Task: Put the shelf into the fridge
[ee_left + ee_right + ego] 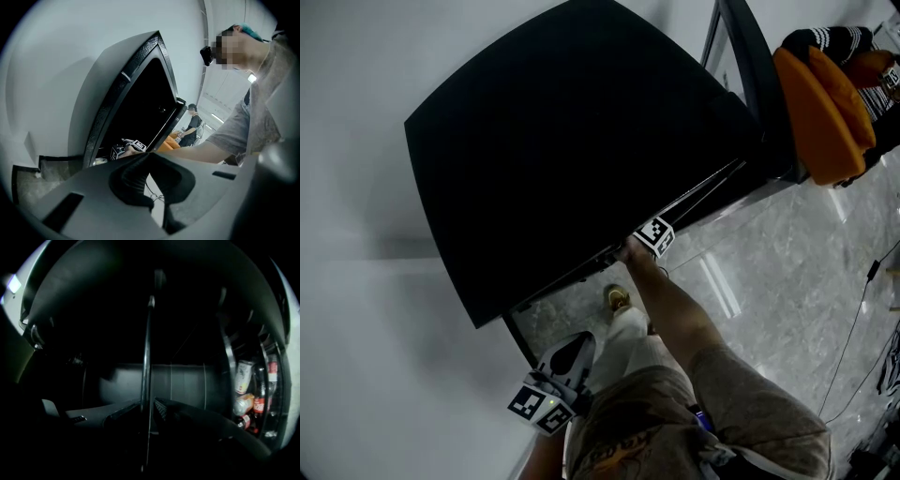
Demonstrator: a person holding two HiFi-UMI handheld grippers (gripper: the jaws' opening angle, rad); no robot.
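The black fridge [581,141] stands below me with its door [750,84] swung open at the right. My right gripper reaches under the fridge's top edge; in the head view only its marker cube [655,235] shows. Inside the dark fridge, the right gripper [148,409] is shut on the shelf [148,357], a thin pane seen edge-on as an upright line. The left gripper [572,354] hangs low by my leg, away from the fridge. In the left gripper view its jaws [150,154] meet with nothing between them.
Bottles and cans [251,397] fill the door racks at the right. An orange cushion [820,103] lies beyond the door. Cables [862,319] trail over the marble floor at the right. A second person [192,124] stands far behind. A white wall is left of the fridge.
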